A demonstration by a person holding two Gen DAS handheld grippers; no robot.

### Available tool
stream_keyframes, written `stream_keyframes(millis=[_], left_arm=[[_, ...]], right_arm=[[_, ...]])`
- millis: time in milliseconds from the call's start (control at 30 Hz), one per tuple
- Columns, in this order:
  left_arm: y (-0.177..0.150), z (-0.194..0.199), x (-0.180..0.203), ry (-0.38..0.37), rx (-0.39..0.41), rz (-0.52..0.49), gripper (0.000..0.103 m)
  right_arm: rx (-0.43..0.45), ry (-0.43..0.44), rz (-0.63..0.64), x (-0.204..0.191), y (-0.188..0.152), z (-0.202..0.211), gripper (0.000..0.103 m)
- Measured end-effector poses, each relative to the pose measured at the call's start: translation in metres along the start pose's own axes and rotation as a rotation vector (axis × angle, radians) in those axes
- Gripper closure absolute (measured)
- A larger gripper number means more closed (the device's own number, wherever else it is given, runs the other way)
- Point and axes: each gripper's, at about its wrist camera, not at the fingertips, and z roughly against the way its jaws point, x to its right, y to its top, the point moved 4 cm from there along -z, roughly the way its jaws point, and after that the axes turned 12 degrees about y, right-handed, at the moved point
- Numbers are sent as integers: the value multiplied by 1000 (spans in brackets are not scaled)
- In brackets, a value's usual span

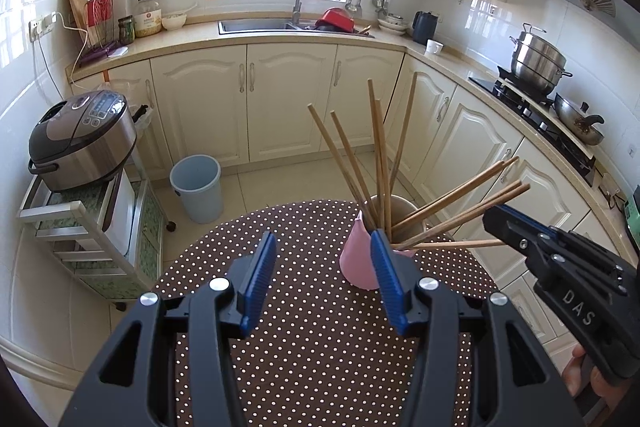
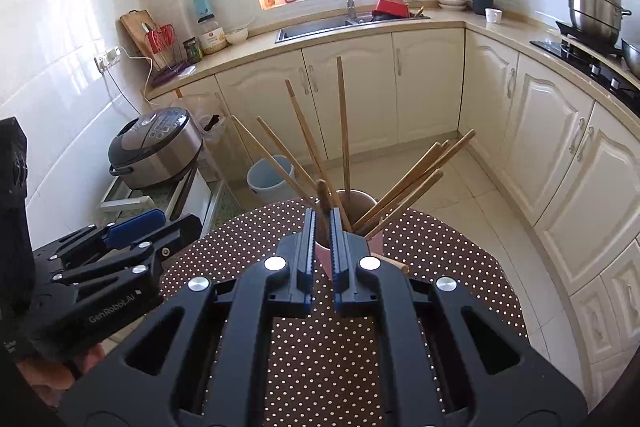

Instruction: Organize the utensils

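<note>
Pink cup — partly behind hand-held gripper

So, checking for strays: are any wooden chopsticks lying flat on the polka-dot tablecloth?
No: every wooden chopstick in view stands in the pink cup, and the brown polka-dot tablecloth shows none.

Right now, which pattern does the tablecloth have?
The tablecloth is dark brown with small white dots; the left wrist view shows it best.

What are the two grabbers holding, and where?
Right gripper pinches one wooden chopstick near one end; the other end pokes out beside it. Left gripper holds nothing; its fingers are open beside the pink cup.
</note>
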Motion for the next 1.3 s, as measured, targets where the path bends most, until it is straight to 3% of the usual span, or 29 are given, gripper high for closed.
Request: stream_keyframes(millis=[267, 400, 433, 467, 633, 767, 933, 1300], left_arm=[[4, 27, 0, 5, 56, -28, 49], [6, 50, -1, 3, 102, -45, 49], [7, 56, -1, 5, 113, -49, 48], [6, 61, -3, 4, 122, -51, 47], [1, 99, -7, -7, 193, -60, 44], [-4, 122, -9, -12, 224, -57, 37], [-14, 148, -8, -12, 245, -58, 36], [-43, 202, -8, 33, 301, -24, 30]], right_arm=[[45, -10, -7, -17, 1, 33, 93], [81, -22, -6, -30, 0, 58, 69], [91, -26, -5, -33, 0, 63, 54], [102, -34, -3, -38, 0, 71, 50], [131, -65, 22, -59, -6, 101, 49], [151, -99, 43, -72, -13, 125, 42], [172, -142, 79, -86, -22, 153, 37], [189, -135, 108, -93, -45, 194, 32]])
